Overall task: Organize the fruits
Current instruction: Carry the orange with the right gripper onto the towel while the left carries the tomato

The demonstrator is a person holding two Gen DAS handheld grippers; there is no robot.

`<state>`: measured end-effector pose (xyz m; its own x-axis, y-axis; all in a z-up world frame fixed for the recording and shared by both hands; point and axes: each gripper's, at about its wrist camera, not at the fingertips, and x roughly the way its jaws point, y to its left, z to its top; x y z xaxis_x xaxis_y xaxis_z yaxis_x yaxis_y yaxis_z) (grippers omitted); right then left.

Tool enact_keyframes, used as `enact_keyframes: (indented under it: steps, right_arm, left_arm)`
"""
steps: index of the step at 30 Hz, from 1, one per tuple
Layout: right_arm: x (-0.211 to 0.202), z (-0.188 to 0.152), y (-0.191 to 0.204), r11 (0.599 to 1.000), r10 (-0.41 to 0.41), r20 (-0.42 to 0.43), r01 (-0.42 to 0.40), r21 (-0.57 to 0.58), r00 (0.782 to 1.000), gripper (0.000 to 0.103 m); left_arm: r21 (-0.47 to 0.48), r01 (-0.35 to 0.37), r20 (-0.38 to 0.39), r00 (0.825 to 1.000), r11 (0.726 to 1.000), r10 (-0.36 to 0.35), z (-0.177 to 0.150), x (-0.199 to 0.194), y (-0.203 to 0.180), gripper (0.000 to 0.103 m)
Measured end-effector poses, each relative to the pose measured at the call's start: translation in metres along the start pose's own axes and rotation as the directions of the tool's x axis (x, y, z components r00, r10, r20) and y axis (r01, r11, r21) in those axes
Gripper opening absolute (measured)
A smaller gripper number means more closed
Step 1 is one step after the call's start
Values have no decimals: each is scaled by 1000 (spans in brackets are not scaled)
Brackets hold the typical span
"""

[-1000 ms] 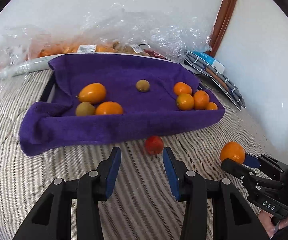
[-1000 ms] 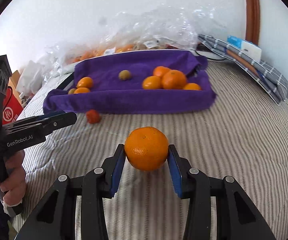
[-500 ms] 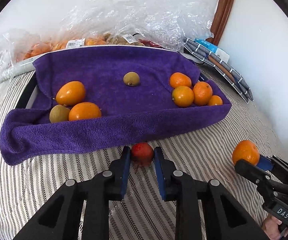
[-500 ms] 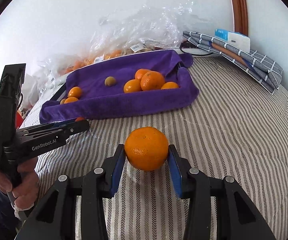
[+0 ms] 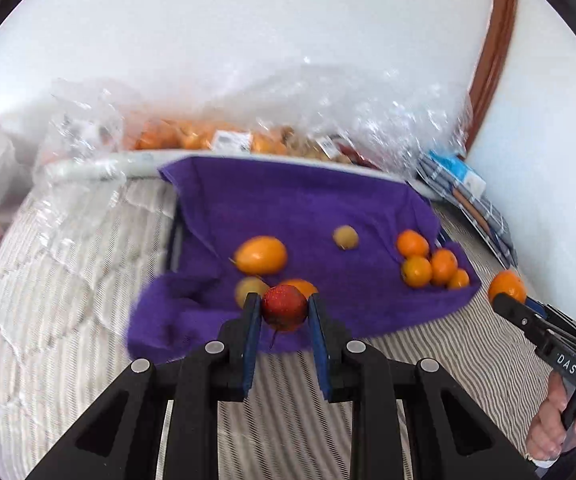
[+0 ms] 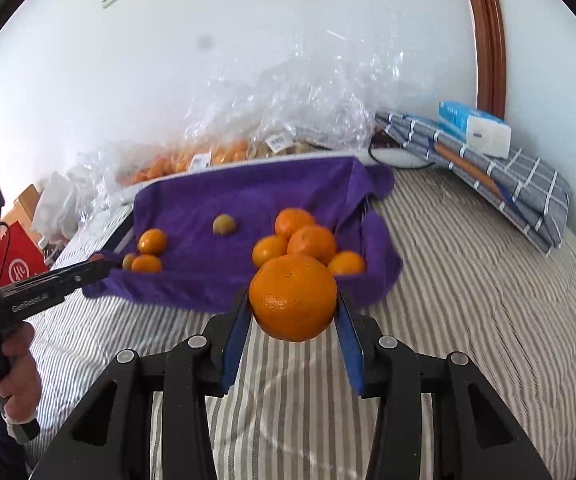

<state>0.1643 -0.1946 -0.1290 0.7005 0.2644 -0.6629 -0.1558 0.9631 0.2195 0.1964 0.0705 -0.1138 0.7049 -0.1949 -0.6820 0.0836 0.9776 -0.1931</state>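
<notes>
A: How does the left gripper (image 5: pixel 284 312) sit?

B: It is raised over the near edge of the purple towel (image 5: pixel 295 216), fingers pointing toward the wall, its blue pads pinching a small red fruit (image 5: pixel 284 307) that hangs clear of the striped bedcover (image 5: pixel 48 320). The person's left hand (image 6: pixel 8 364) grips the handle from below at the left of the right wrist view.

A: And the right gripper (image 6: pixel 292 312)?

B: It is held level above the bedcover, just short of the towel's right end, clamped on a big orange (image 6: pixel 292 298). The right hand (image 5: pixel 555 412) shows at the lower right of the left wrist view.

A: What differs from half a second ago?

B: Then the red fruit lay on the bedcover, at the foot of the towel, with the left pads just closing on it. Now it is lifted and sits in front of the orange fruits (image 5: pixel 262 256) at the towel's left. The right gripper has moved closer to the cluster of mandarins (image 6: pixel 311 242), and its grip on the orange is unchanged.
</notes>
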Motion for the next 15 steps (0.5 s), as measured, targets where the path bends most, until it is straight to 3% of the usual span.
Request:
enact_keyframes:
  steps: [4,15]
  right_arm:
    - [2,22,-4,1000,2,25,-2,15,1000,42]
    - [21,65,-2,1000,17,47,-17,7,999,42]
  left_arm:
    - [-43,-37,33,999,998,38,18,-8,17,23]
    - [-159,-2,70,997,987,13,57,13,23,23]
